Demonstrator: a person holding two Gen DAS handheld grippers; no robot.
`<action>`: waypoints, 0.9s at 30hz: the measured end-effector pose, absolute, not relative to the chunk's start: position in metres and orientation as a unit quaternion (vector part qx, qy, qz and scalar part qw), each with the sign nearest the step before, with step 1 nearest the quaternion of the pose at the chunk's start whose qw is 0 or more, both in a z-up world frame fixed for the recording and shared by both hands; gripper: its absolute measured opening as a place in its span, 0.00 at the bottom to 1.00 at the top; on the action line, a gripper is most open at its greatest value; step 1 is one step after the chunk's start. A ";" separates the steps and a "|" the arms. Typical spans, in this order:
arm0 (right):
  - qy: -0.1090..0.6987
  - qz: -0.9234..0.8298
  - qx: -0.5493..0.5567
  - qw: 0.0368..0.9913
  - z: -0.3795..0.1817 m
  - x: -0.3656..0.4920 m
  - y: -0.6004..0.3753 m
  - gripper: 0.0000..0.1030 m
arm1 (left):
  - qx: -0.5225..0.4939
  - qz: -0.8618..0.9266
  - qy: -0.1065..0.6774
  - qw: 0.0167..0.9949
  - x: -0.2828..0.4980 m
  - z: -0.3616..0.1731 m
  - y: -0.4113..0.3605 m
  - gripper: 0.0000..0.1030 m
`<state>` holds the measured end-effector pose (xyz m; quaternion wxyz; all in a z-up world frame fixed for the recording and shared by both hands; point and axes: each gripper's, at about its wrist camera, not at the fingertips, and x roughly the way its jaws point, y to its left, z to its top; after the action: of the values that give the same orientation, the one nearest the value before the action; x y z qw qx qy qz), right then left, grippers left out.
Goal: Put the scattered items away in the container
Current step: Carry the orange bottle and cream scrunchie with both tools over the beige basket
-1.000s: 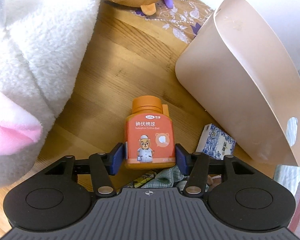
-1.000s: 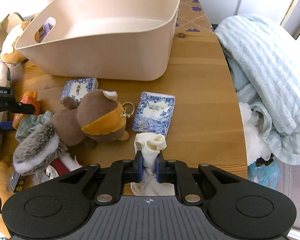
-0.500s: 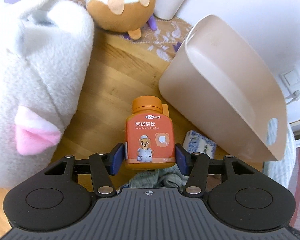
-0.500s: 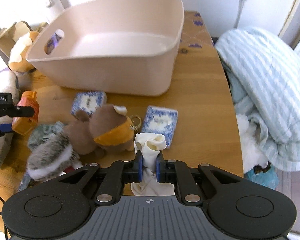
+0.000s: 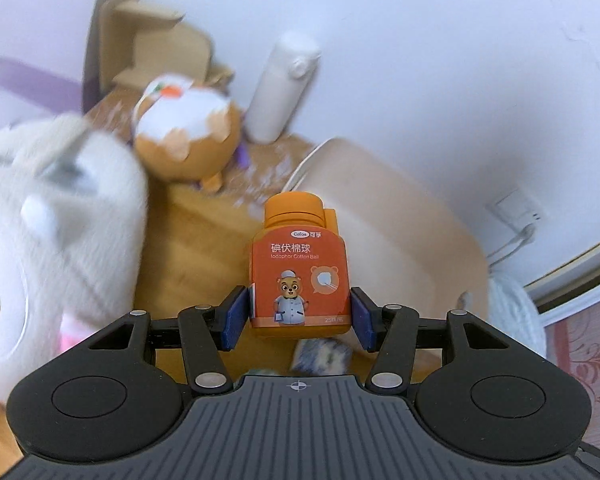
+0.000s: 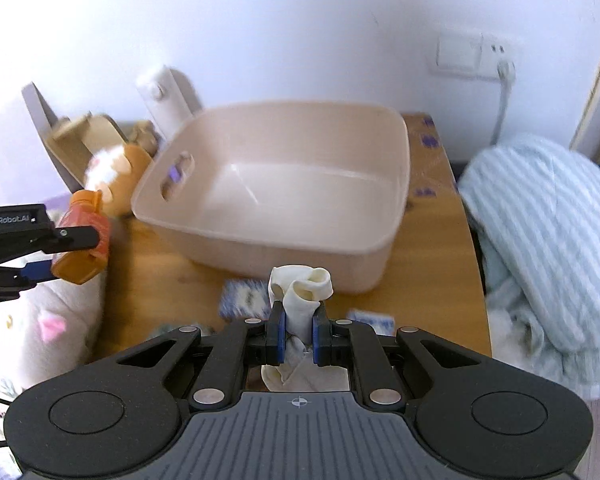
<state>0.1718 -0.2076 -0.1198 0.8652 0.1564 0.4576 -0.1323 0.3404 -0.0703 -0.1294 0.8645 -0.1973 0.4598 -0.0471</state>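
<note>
L wrist view: left tongs (image 5: pixel 299 312) clamp the orange cotton-ball bottle (image 5: pixel 299 276) by its lower sides, upright, lifted off the surface (image 5: pixel 192 248); the beige container (image 5: pixel 400 240) sits just beyond and to the right, a white plush (image 5: pixel 56 248) at near left, an orange-and-white plush (image 5: pixel 188 136) and a white flask (image 5: pixel 282 88) far behind. Step in hand looks like carry-to-bin; next calls for moving right/fwd over the rim, then letting go. R wrist view: right tongs (image 6: pixel 299 334) pinch a crumpled cream-coloured cloth (image 6: pixel 300 292), narrow gap, raised near the container's (image 6: pixel 392 216) near wall; it needs a short fwd reach over that wall. Only this view shows the bin's inside w/ nothing in it, the bottle (image 6: pixel 85 240) beside its left wall, blue-patterned packets (image 6: pixel 242 300) left on the surface, and striped bedding (image 6: pixel 548 248) at right. L view alone gives the label.
</note>
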 end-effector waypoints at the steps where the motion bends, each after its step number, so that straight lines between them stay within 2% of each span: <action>1: 0.453 -0.131 0.156 0.868 -0.117 0.174 -0.209 0.11 | -0.196 -0.052 0.457 0.866 0.344 -0.127 -0.074 0.53; 14: 0.391 -0.131 0.161 0.897 -0.094 0.222 -0.247 0.11 | -0.146 -0.097 0.433 0.884 0.397 -0.111 -0.120 0.53; 20: 0.389 -0.127 0.148 0.900 -0.099 0.253 -0.262 0.11 | -0.120 -0.106 0.450 0.879 0.427 -0.132 -0.134 0.53; 27: 0.420 -0.134 0.151 0.885 -0.132 0.286 -0.278 0.12 | -0.085 -0.101 0.487 0.863 0.456 -0.167 -0.149 0.53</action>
<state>0.2857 -0.2783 -0.1318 0.8850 0.1505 0.4198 -0.1336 0.4558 -0.1487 -0.1674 0.8634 -0.0846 0.4870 -0.1014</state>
